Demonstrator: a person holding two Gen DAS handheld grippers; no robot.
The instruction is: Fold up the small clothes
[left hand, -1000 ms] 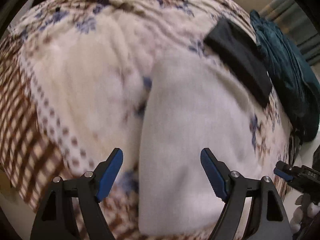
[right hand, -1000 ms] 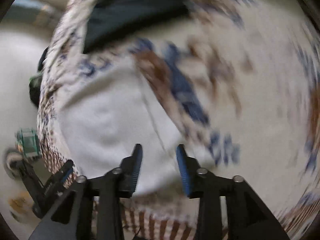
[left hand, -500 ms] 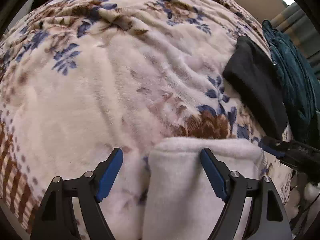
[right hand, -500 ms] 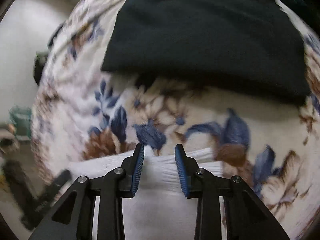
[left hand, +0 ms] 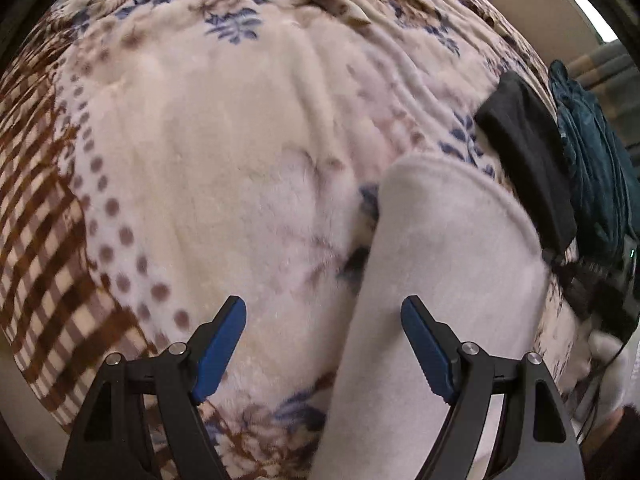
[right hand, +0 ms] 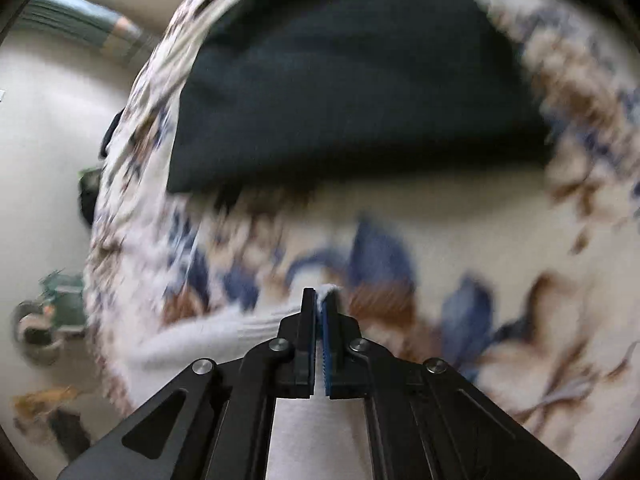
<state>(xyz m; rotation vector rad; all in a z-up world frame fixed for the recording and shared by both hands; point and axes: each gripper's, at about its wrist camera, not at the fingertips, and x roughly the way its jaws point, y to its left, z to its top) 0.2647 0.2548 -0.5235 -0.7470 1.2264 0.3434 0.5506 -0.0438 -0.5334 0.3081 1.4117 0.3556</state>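
A folded white fleece garment (left hand: 440, 280) lies on a flowered blanket (left hand: 224, 152) on the bed. My left gripper (left hand: 324, 344) is open and empty, held above the garment's left edge. My right gripper (right hand: 319, 308) is shut on the far edge of the white garment (right hand: 224, 340), with a tuft of white cloth showing between the blue pads. A folded black garment (left hand: 528, 152) lies beyond it, and fills the top of the right wrist view (right hand: 352, 92).
A dark teal cloth (left hand: 592, 168) is piled at the bed's right edge. The blanket has a brown checked border (left hand: 44, 240) at the left. Floor and small objects (right hand: 52, 320) lie off the bed's left side in the right wrist view.
My right gripper has closed on the white garment's edge. My left gripper has drawn back, so more of the garment shows.
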